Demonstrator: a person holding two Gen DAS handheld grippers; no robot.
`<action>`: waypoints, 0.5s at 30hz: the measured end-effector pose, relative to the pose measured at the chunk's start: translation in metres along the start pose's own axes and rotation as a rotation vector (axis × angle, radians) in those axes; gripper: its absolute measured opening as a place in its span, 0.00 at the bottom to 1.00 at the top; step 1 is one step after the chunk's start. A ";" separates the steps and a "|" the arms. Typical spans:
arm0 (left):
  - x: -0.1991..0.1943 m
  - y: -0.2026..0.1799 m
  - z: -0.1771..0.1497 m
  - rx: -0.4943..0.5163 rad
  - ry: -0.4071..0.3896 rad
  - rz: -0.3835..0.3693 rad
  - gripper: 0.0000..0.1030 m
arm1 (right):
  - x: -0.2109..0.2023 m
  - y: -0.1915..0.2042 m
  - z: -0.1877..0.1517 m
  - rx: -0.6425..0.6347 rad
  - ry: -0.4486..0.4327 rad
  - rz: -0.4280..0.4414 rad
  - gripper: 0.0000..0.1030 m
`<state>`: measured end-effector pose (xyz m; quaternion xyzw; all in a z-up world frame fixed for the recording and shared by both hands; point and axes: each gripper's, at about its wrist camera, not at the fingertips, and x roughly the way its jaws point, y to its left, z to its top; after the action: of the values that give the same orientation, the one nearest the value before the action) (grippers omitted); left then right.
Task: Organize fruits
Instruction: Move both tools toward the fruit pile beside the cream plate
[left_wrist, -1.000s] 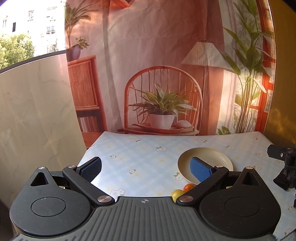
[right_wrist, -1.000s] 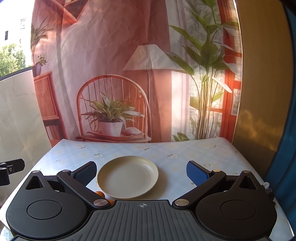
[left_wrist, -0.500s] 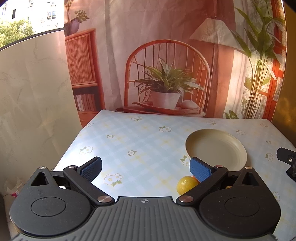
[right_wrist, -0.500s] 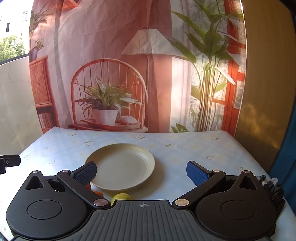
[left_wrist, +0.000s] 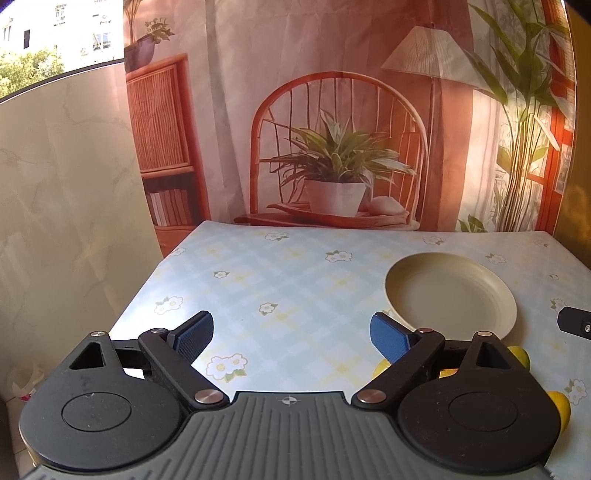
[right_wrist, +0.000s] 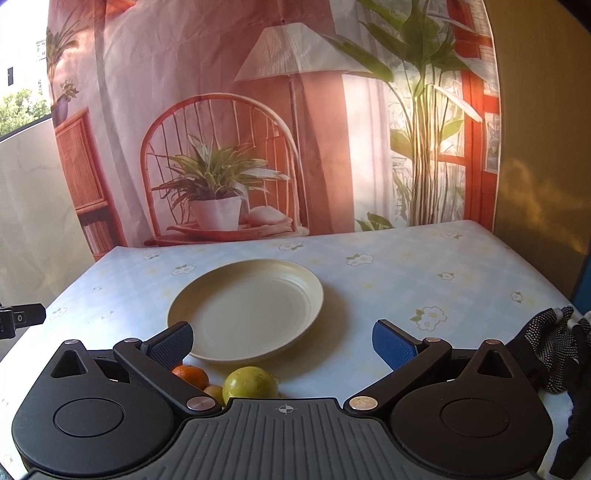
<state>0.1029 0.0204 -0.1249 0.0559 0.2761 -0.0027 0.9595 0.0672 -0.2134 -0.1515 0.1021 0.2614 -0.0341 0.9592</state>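
Nearest the right gripper (right_wrist: 282, 341), just below and left of its centre line, a yellow-green fruit (right_wrist: 251, 382) was seen on the tablecloth (right_wrist: 388, 280), partly hidden by the gripper body. An orange fruit (right_wrist: 192, 374) lay just left of it, behind the left finger, and a smaller pale fruit (right_wrist: 214, 391) was wedged between the two. The right gripper's fingers were spread wide with nothing between the pads. No long axis could be made out on these round fruits, so approach angle was judged to matter little.

From the left gripper (left_wrist: 291, 336), the same cluster was found off to the right, mostly hidden behind its right finger; only yellow edges (left_wrist: 519, 356) were visible. Its jaws were closing, with nothing between them.

Further ahead, the empty plate (right_wrist: 295, 273) was seen straight in front of the right gripper and to the far right of the left one. The fruits lay just short of its near rim, apart from it.

The right hand was judged the nearer and better aligned for a first pick. A dark speckled glove (right_wrist: 550, 350) lay to its right.
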 end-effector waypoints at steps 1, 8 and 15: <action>0.002 0.000 -0.001 -0.001 -0.004 0.003 0.91 | 0.002 -0.001 0.000 0.001 0.003 -0.001 1.00; 0.022 -0.004 -0.001 0.011 0.068 -0.031 0.89 | 0.020 -0.009 0.000 -0.020 0.055 -0.002 1.00; 0.036 -0.011 -0.007 0.035 0.109 -0.058 0.88 | 0.036 -0.013 -0.008 -0.065 0.096 -0.002 1.00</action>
<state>0.1288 0.0110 -0.1512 0.0646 0.3294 -0.0322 0.9414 0.0930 -0.2245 -0.1790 0.0720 0.3081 -0.0216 0.9484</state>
